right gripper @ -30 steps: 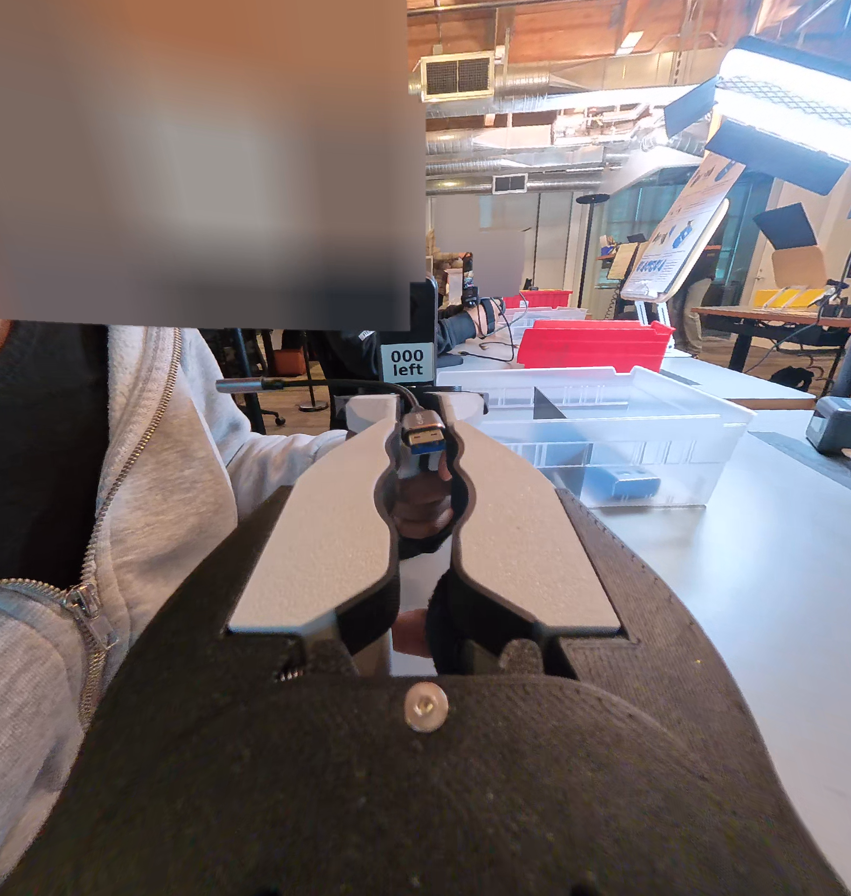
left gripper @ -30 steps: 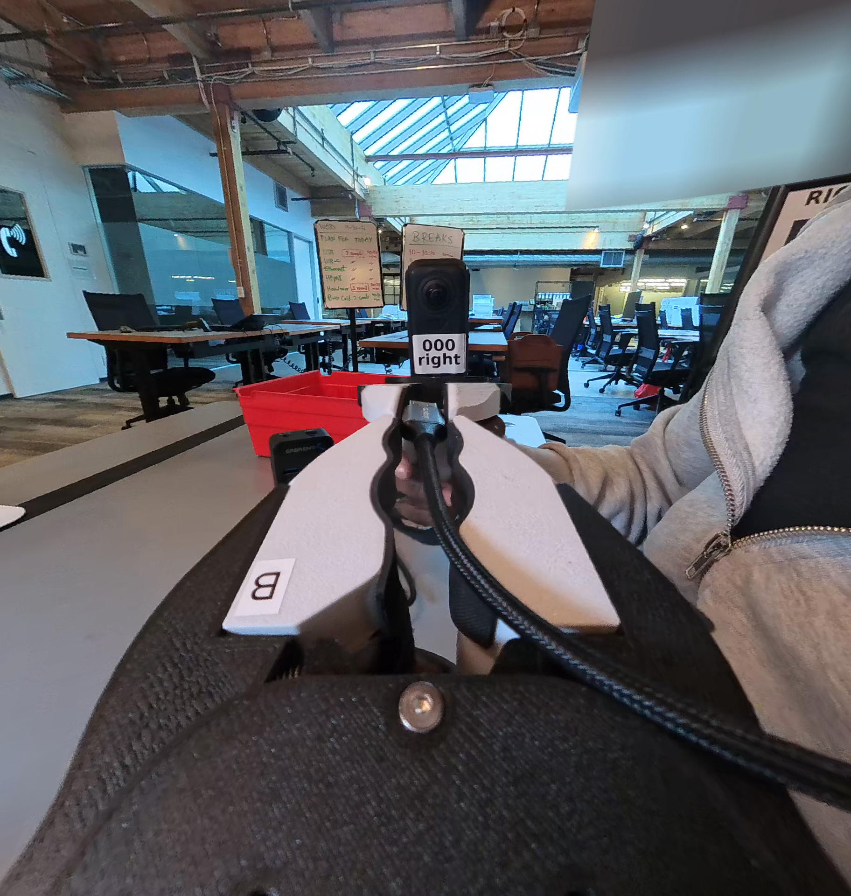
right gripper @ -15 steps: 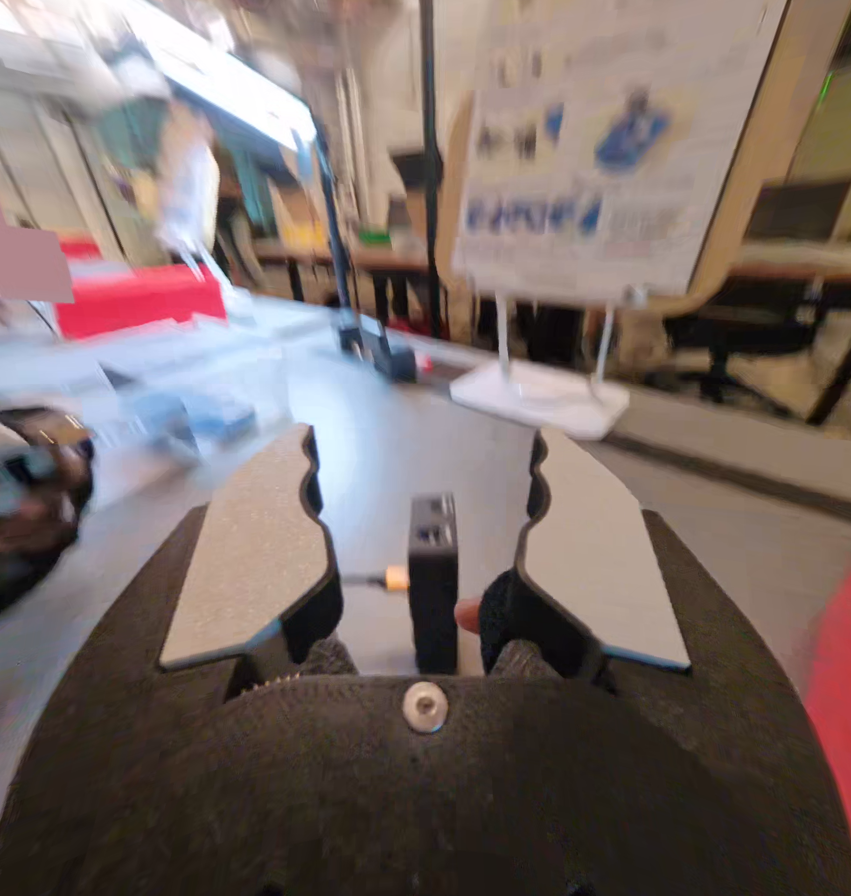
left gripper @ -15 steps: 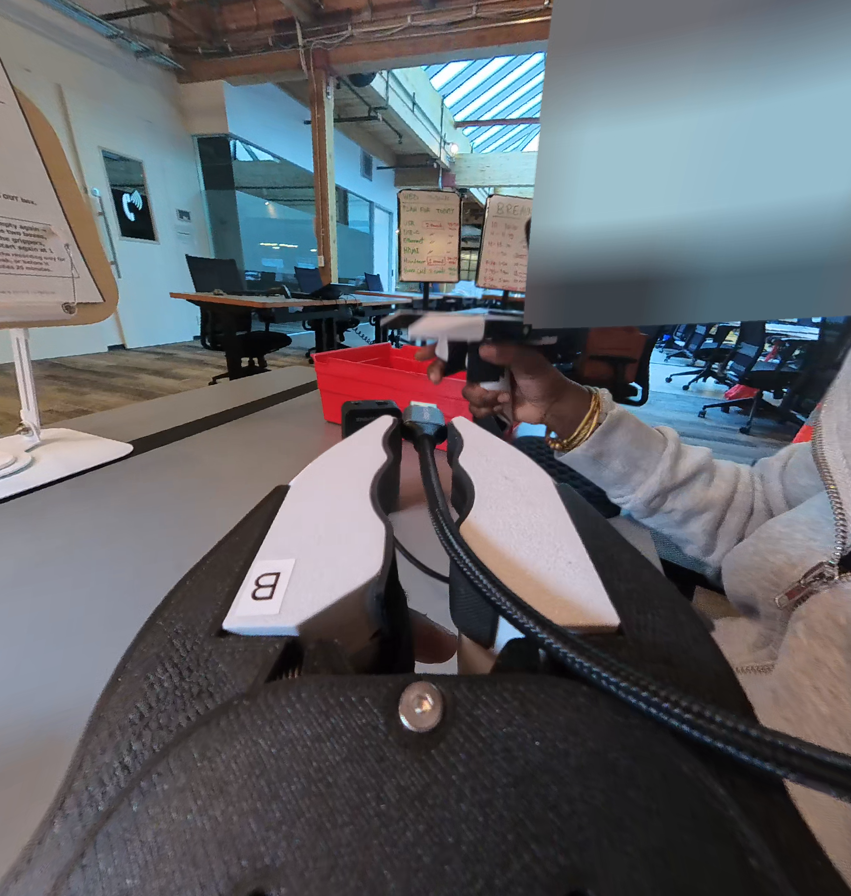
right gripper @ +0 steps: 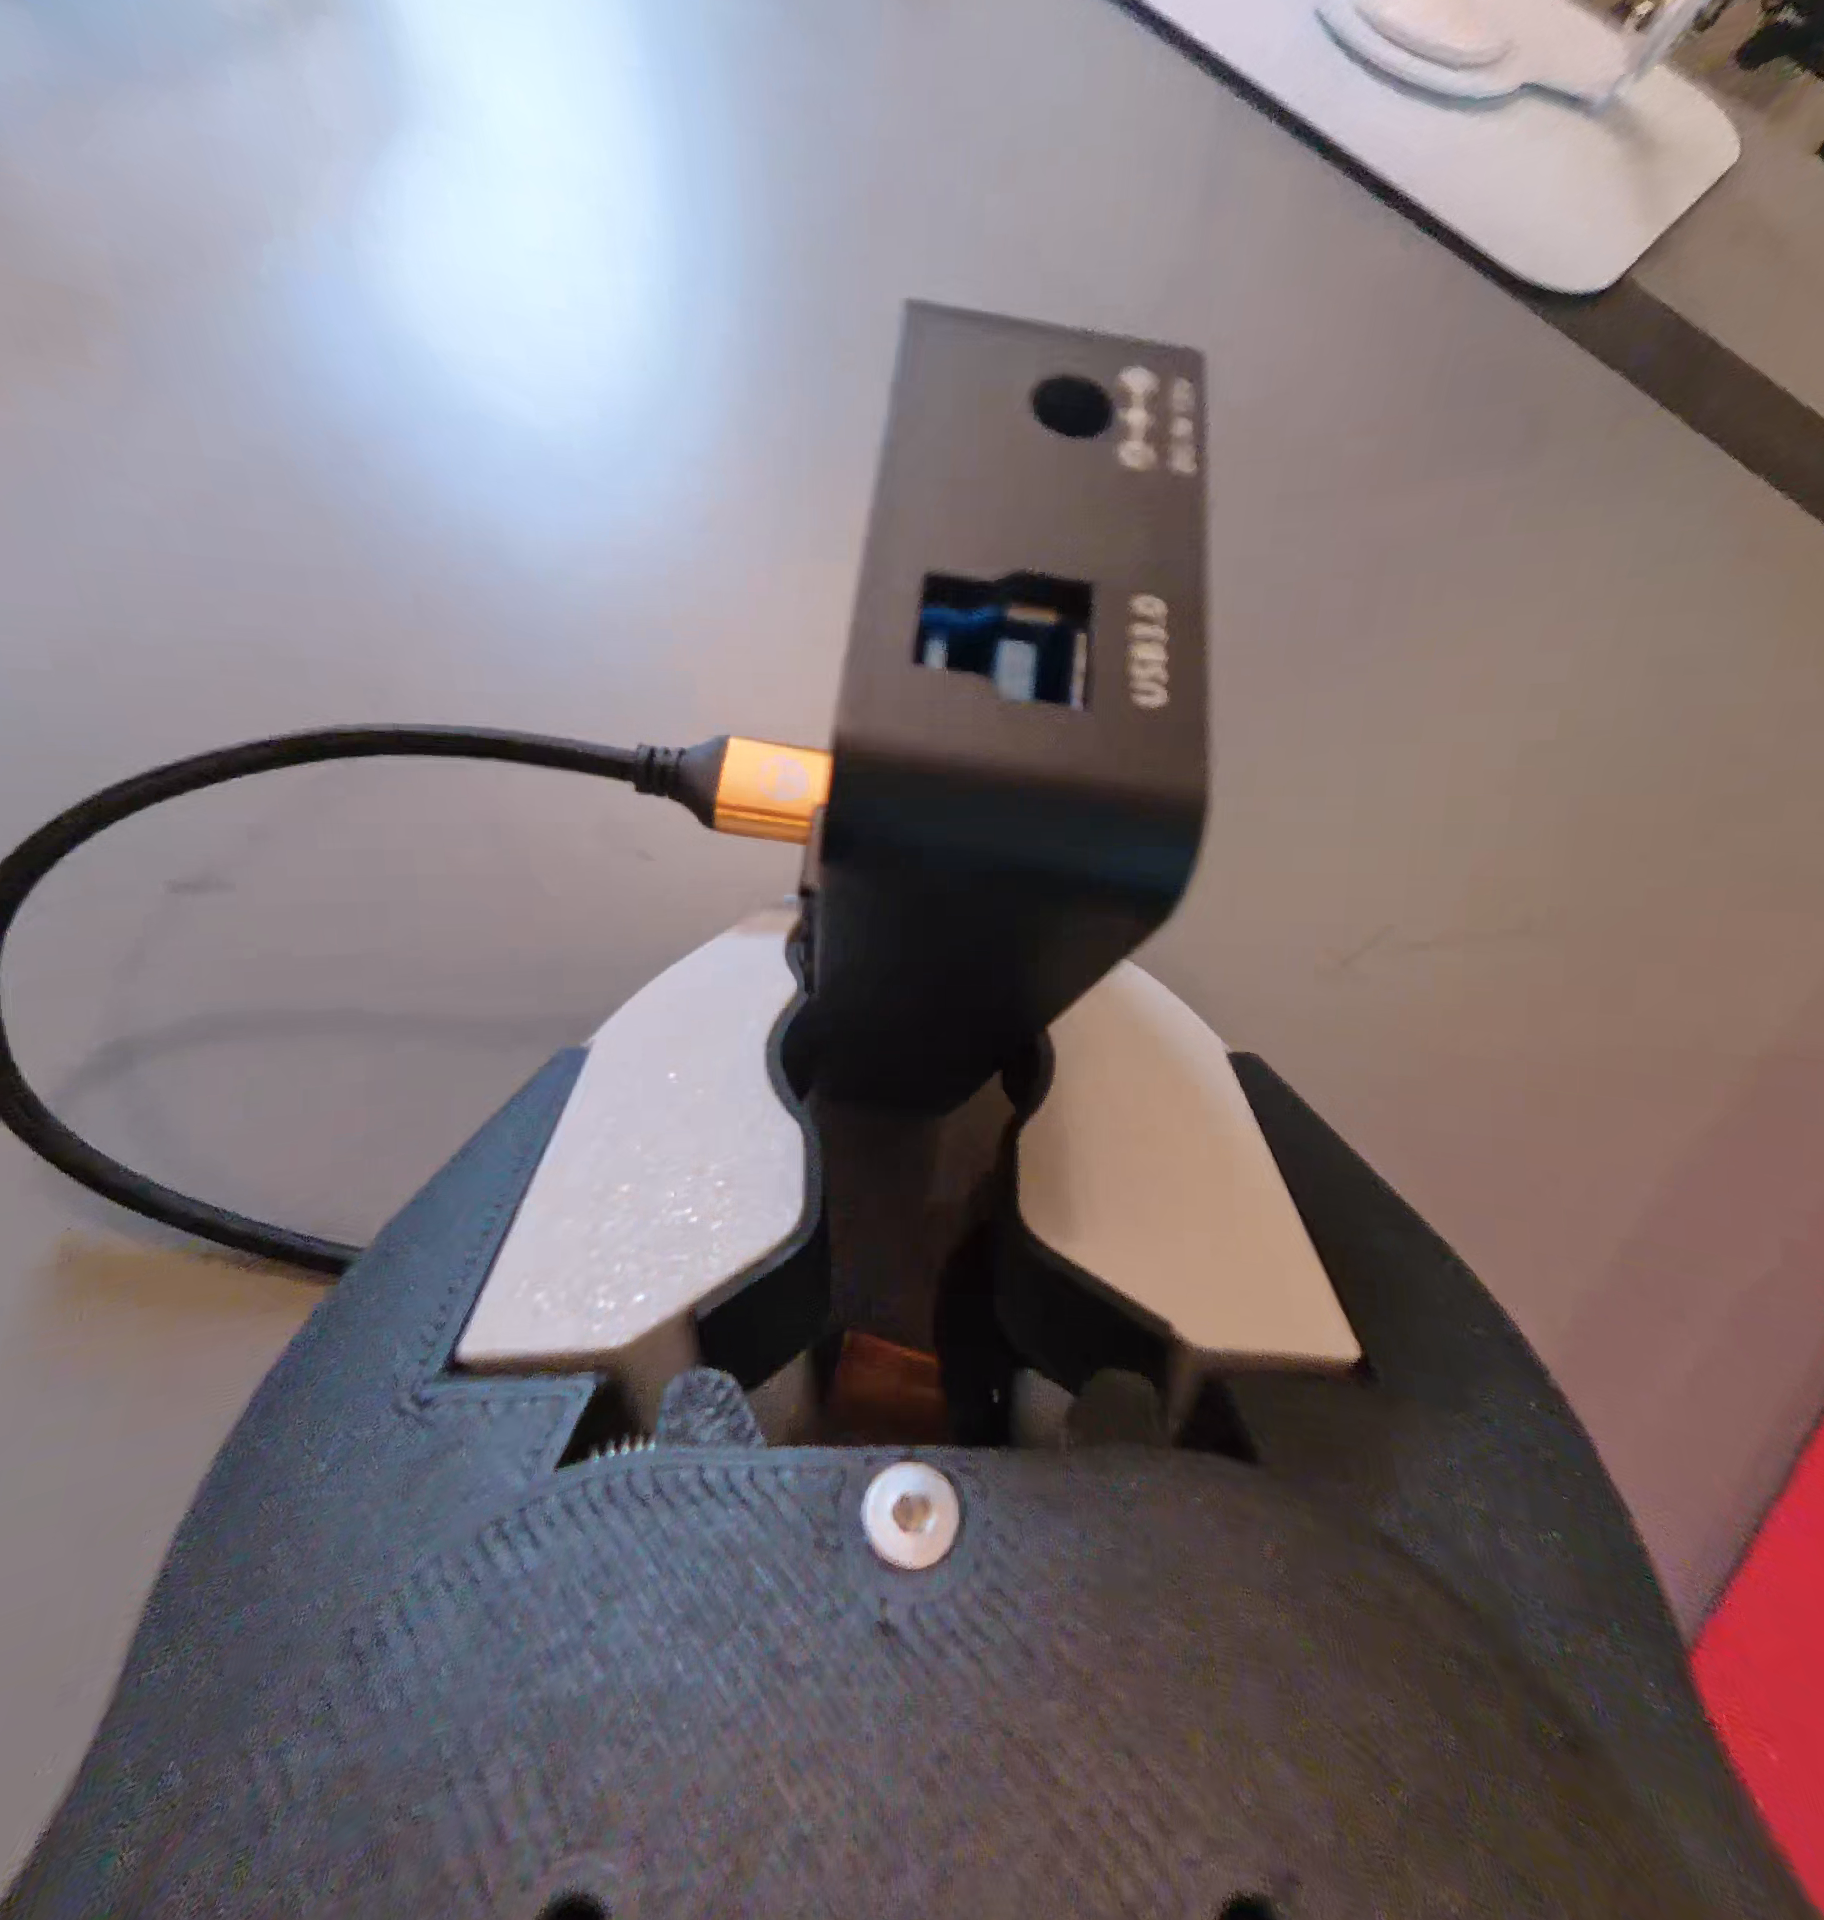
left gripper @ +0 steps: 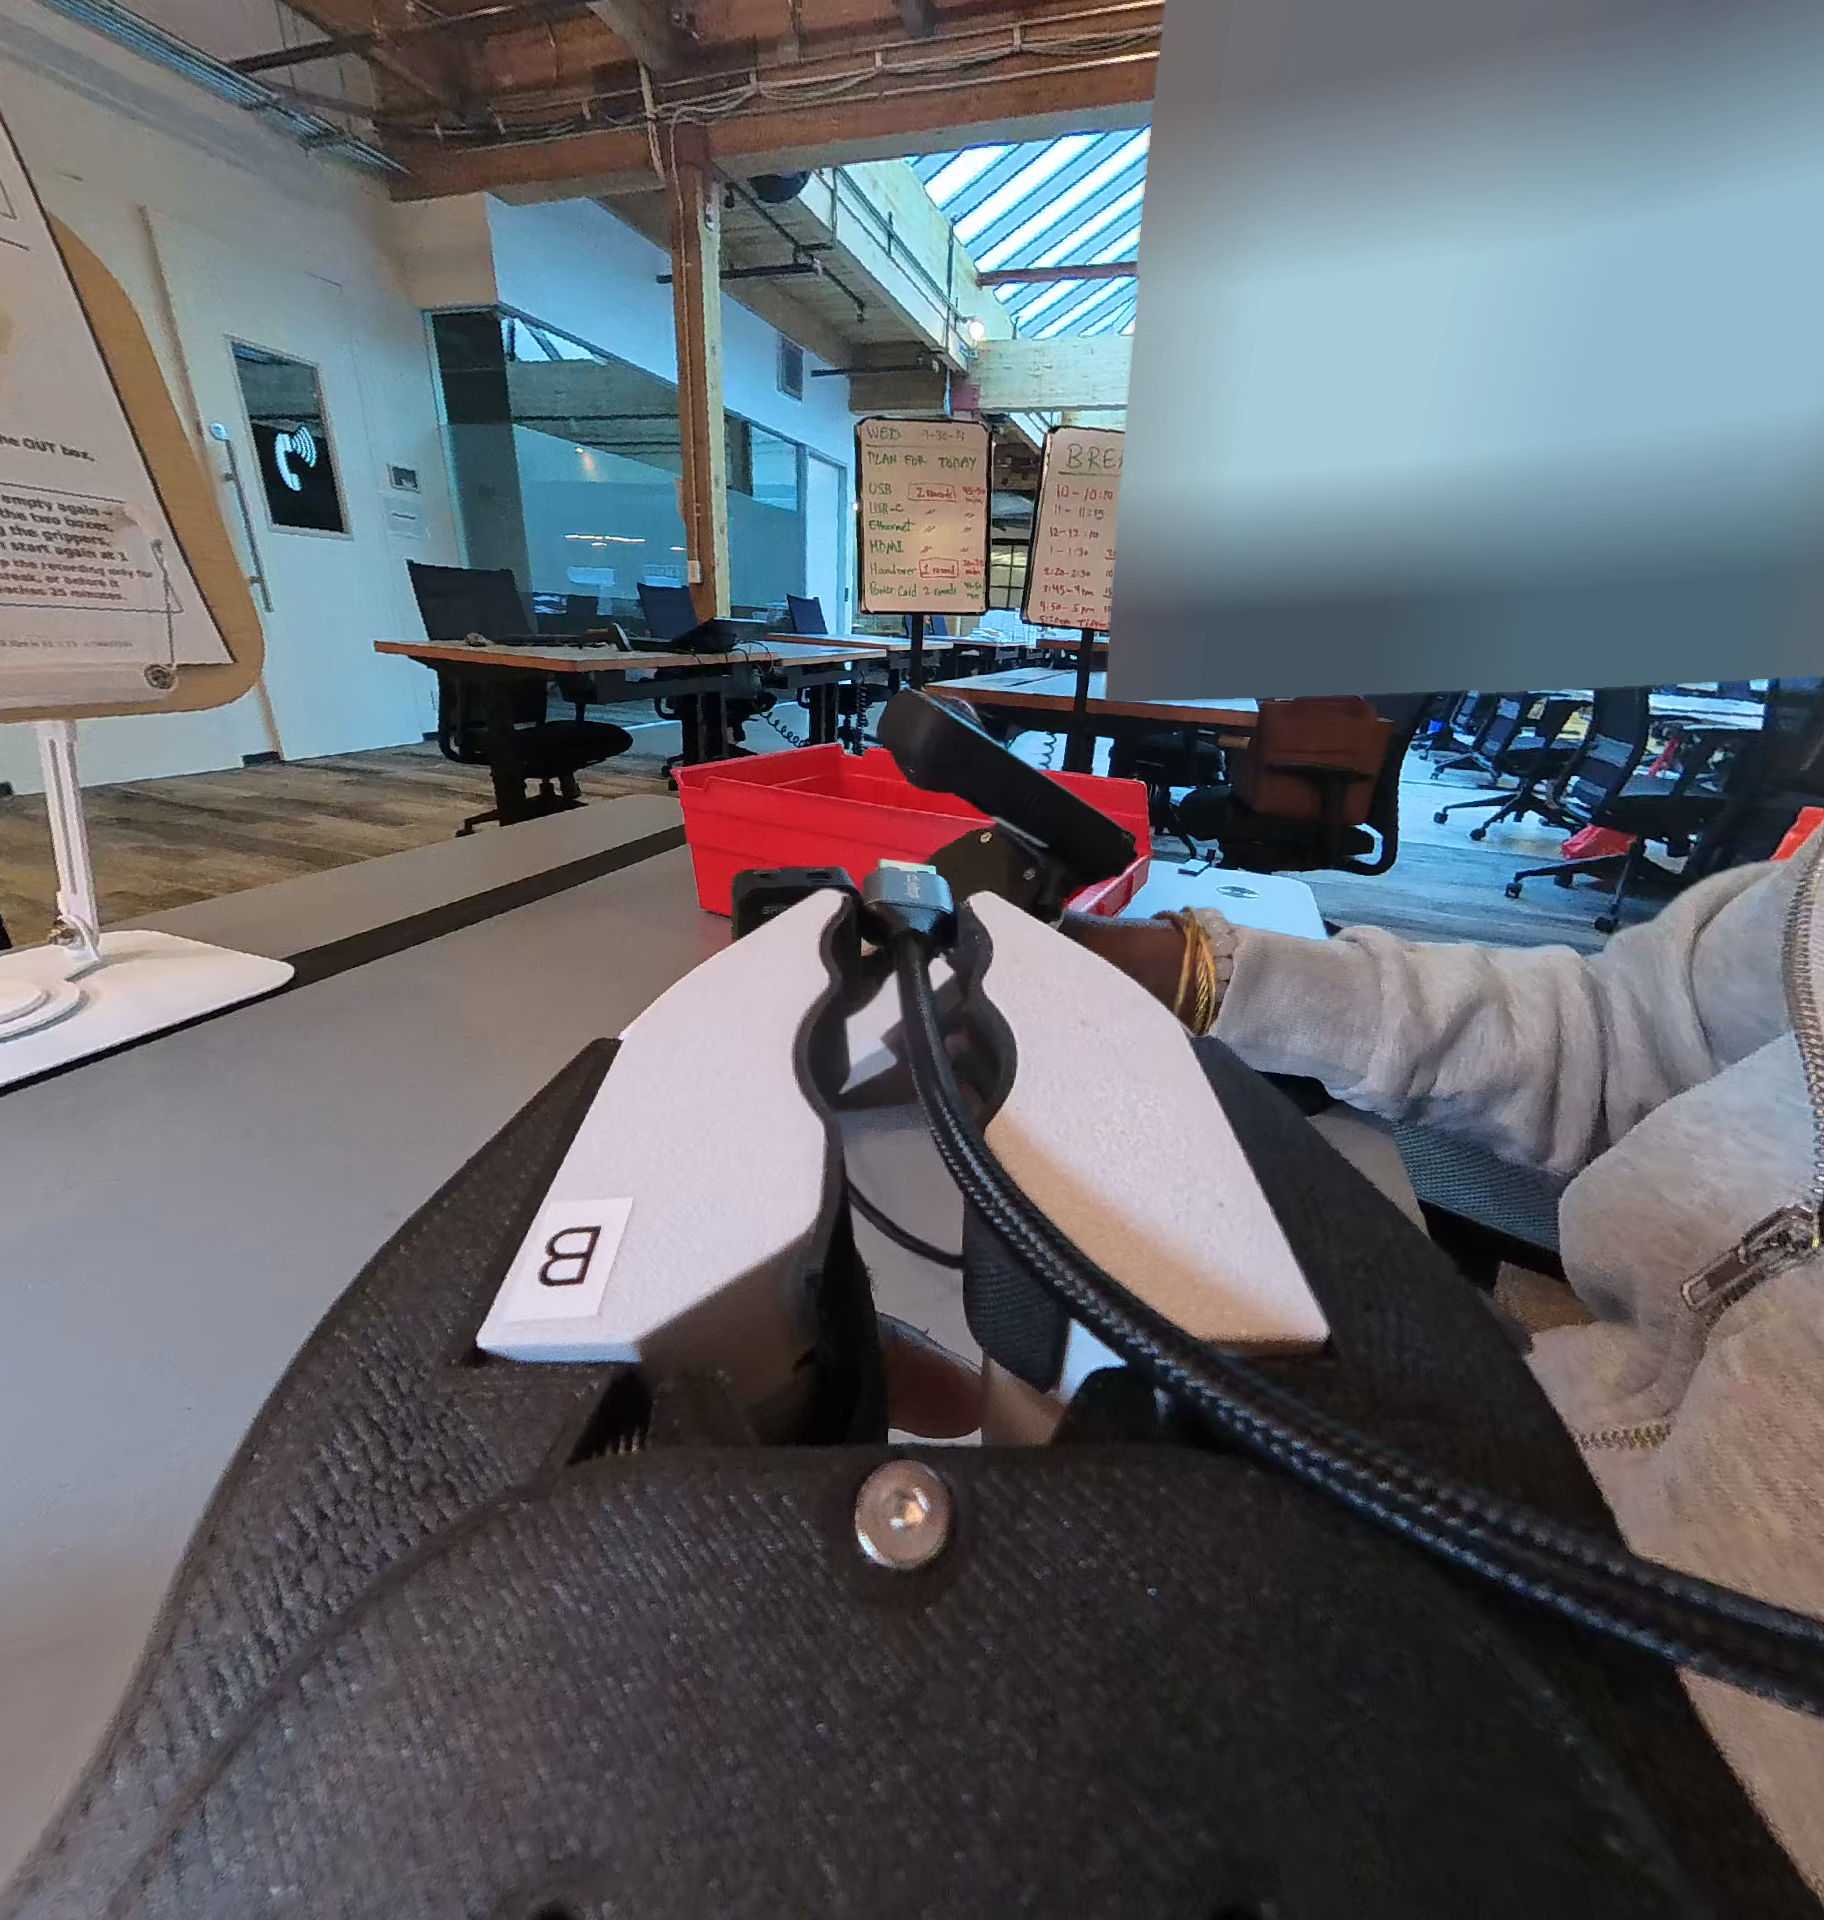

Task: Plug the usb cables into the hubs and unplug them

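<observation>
In the left wrist view my left gripper [left gripper: 903, 935] is shut on the grey plug of a USB cable [left gripper: 906, 896]. Its black braided cord [left gripper: 1147, 1309] runs back over the right finger. The black hub [left gripper: 783, 891] shows just beyond the fingertips, with the right gripper [left gripper: 991, 800] over it. In the right wrist view my right gripper [right gripper: 918, 997] is shut on the near end of the black hub [right gripper: 1022, 665]. A blue USB port [right gripper: 1007, 644] on the hub faces me. An orange-gold plug [right gripper: 773, 795] sits in the hub's left side, and its black cable [right gripper: 14, 1018] loops left on the table.
A red bin [left gripper: 835, 810] stands behind the hub; its edge shows in the right wrist view [right gripper: 1801, 1558]. A sign on a white stand [left gripper: 87, 966] is at the left, and its base shows beyond the hub [right gripper: 1573, 156]. The person's grey sleeve [left gripper: 1459, 1029] is at the right. One gripper's finger ends stand about 25 cm off the other's.
The right gripper swung away from facing the left gripper, came down open around the hub and closed on it. The left gripper kept its plug and turned toward the hub.
</observation>
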A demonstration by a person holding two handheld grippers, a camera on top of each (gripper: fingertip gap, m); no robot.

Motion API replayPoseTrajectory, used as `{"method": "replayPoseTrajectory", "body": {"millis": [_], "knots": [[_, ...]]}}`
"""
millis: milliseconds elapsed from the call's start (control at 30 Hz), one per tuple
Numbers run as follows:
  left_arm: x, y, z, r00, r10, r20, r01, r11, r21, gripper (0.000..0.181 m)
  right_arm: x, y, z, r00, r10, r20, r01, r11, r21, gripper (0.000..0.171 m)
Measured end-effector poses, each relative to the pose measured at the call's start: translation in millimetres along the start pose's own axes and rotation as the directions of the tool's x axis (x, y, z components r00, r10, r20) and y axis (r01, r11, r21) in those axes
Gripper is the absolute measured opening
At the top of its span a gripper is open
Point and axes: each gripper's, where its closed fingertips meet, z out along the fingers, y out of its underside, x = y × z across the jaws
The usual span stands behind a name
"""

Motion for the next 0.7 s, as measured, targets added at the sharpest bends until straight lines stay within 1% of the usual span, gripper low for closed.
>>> {"method": "replayPoseTrajectory", "body": {"millis": [100,167,267,367,433,533,633,700], "knots": [[0,0,0,1.0,0.005,0.005,-0.005,1.0,0.001,0.017,-3,-2,0,0.998,0.04,0.042,-0.041,0.999,0.013,0.031],[-4,-2,-1,0.999,0.008,0.037,-0.008,1.0,0.006,0.017,-6,-8,-4,0.991,0.106,0.084,-0.109,0.993,0.041,0.03],[-11,-3,-1,0.994,0.042,0.102,-0.043,0.999,0.006,0.017,-15,-31,-16,0.965,0.197,0.175,-0.222,0.965,0.139,0.03],[-11,-6,1,0.99,0.049,0.128,-0.053,0.998,0.025,0.018,-24,-55,-29,0.92,0.266,0.288,-0.34,0.908,0.245,0.03],[-14,-6,2,0.986,0.044,0.158,-0.05,0.998,0.033,0.018,-33,-73,-43,0.858,0.296,0.42,-0.442,0.841,0.31,0.03],[-18,-5,4,0.971,0.088,0.221,-0.095,0.995,0.018,0.018,-44,-93,-62,0.777,0.291,0.558,-0.545,0.754,0.366,0.03],[-16,0,10,0.947,0.185,0.264,-0.179,0.983,-0.045,0.018,-56,-106,-72,0.731,0.281,0.622,-0.598,0.704,0.384,0.03],[-14,4,15,0.922,0.263,0.285,-0.246,0.965,-0.094,0.018,-63,-112,-74,0.738,0.273,0.617,-0.595,0.695,0.404,0.03]]}}
